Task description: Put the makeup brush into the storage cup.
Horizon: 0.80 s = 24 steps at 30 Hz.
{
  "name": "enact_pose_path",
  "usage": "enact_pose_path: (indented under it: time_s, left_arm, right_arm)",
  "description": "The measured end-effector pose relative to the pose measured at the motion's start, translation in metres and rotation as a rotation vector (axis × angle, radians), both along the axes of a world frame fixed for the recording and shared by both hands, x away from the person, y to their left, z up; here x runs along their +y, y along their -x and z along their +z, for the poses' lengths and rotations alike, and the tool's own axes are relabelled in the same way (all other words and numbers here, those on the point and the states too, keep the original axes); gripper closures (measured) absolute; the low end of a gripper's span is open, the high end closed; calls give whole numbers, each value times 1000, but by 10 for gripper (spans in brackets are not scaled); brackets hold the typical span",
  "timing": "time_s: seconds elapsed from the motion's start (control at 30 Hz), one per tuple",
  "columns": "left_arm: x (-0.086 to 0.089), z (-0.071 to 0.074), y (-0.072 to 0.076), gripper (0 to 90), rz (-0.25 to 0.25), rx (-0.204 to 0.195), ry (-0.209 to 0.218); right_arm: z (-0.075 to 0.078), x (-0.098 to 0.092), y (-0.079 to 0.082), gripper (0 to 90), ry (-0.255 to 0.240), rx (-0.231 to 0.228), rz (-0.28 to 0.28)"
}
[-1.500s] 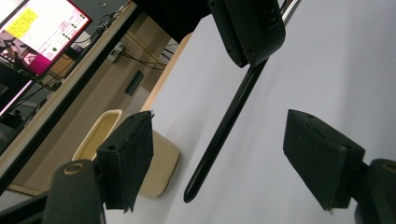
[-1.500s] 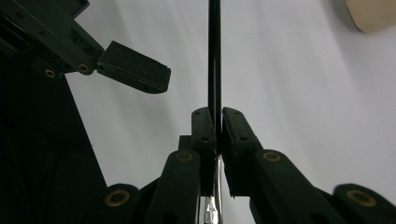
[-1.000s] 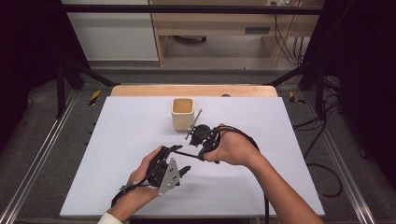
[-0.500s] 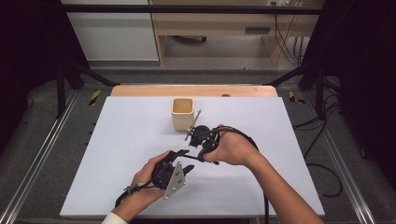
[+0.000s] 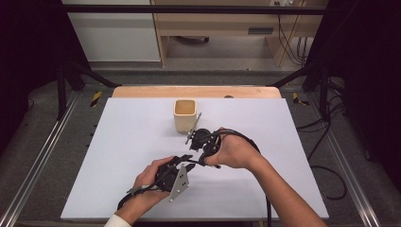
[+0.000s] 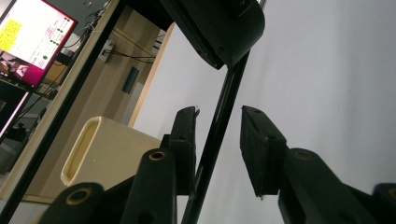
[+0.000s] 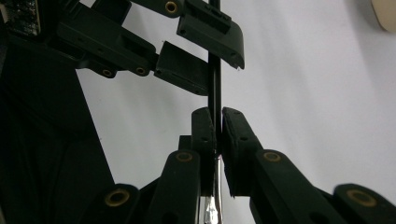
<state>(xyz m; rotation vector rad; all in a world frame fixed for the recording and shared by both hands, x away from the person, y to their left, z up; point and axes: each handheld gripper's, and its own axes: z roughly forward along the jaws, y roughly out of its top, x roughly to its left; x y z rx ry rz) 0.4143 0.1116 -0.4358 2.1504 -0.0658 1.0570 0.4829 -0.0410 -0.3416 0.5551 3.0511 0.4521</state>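
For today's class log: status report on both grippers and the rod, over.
Right gripper shut on thin black rod. Left gripper jaws just closing, rod between them, not yet clamped. Cup stands apart behind; nothing in the way.

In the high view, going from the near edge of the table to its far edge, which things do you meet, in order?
Left claw → right claw, shut on a thin black rod → cream square cup → wooden strip at the far edge of the table.

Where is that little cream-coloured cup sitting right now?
In the high view the cream cup stands upright toward the far middle of the white table, just beyond the right gripper. It touches neither gripper.
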Motion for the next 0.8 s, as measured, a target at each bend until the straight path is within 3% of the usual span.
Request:
enact_pose_path:
  time_s: [0.03,0.2,0.23,0.27,0.3,0.33,0.37,0.4,0.63,0.67,0.7,0.73,0.77,0.8]
  left_arm:
    - [2,3,0,693,5,-14,-48]
    - [0,1,2,720,-4,-19,-44]
    - [0,2,2,730,-7,-28,-73]
    - [0,2,2,737,-7,-28,-73]
    - [-2,-2,3,750,-13,-14,-31]
    - [-2,-2,3,763,-13,-14,-31]
    - [0,1,3,763,-11,-22,-75]
    - [0,2,3,780,-11,-24,-86]
    - [0,-1,6,836,-28,-12,-128]
    - [0,-1,6,836,-28,-12,-130]
    - [-1,-4,5,837,-35,2,-83]
    - [0,-1,5,837,-28,-11,-132]
    - [2,-2,5,837,-21,-4,-128]
    - [2,-2,5,837,-21,-4,-128]
  right_arm:
    - [-1,0,-1,839,-3,-2,7]
    - [-1,2,0,839,0,4,10]
    - [-2,2,0,839,-2,4,20]
    - [-2,2,0,839,-2,4,20]
    - [-2,3,1,839,0,6,23]
    - [-2,3,1,839,1,8,24]
    - [-2,3,1,839,1,8,24]
    - [-2,4,2,839,3,16,15]
    - [-4,4,2,832,-7,23,24]
    - [-4,4,2,800,-8,21,21]
    - [-5,3,2,719,-15,-6,30]
    - [-5,3,2,719,-15,-6,30]
    - [-6,1,4,640,-23,-23,35]
    - [-6,1,4,640,-23,-23,35]
